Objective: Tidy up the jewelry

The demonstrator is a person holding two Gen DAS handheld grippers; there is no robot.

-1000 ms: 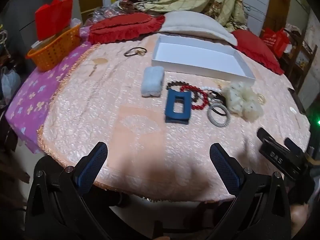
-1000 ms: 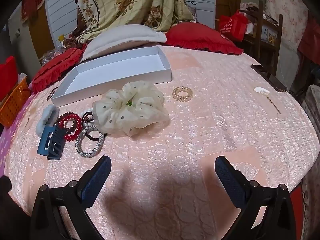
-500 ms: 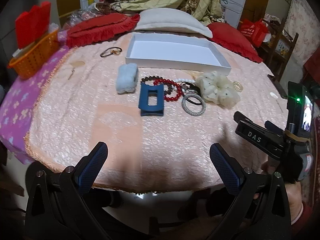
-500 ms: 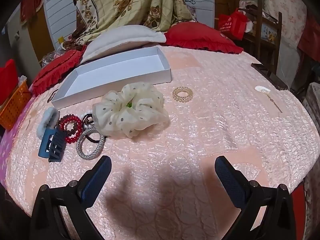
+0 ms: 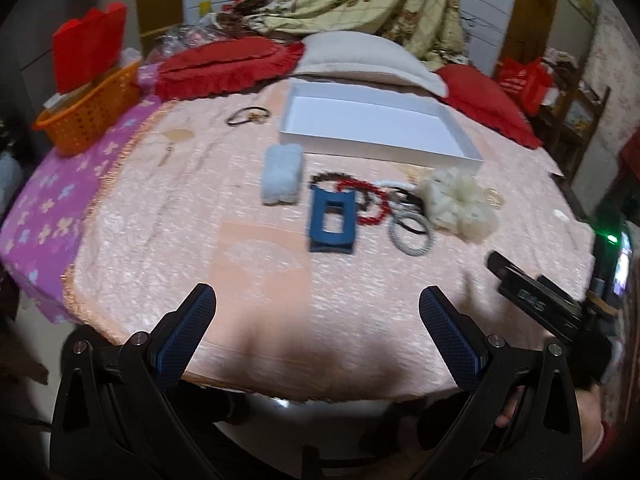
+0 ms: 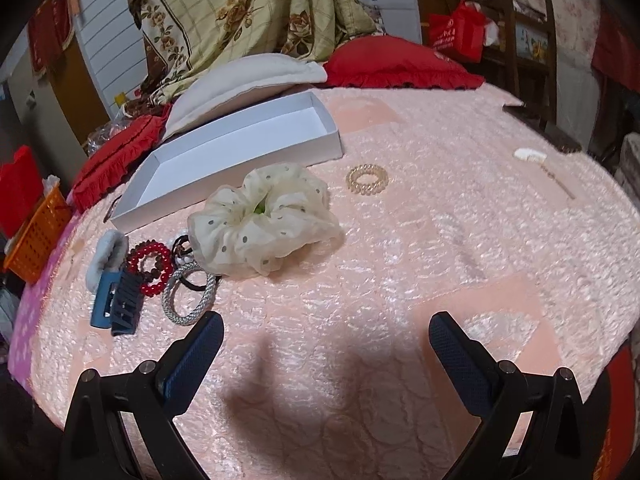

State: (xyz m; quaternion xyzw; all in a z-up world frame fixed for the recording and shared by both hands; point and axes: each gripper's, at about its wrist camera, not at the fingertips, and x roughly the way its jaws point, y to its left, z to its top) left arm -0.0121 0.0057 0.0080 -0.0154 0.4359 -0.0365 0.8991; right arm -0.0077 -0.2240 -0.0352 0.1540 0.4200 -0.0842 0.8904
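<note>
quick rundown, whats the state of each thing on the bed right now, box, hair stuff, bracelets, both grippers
white box: open, nothing inside
cream scrunchie: beside the box, not inside
blue claw clip: lying flat, shut
red bead bracelet: overlapping a dark bead bracelet
silver ring: flat, over a black hair tie
gold coil tie: lying alone
left gripper: open, holding nothing
right gripper: open, holding nothing

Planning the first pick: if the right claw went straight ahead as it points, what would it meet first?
Probably bare pink bedspread; the right claw is open, and the cream scrunchie lies slightly left of that line. Depth unclear.

Sheer dotted cloth scrunchie (image 6: 264, 218), glossy red bead bracelet (image 6: 151, 266), textured bedspread (image 6: 400, 280).
</note>
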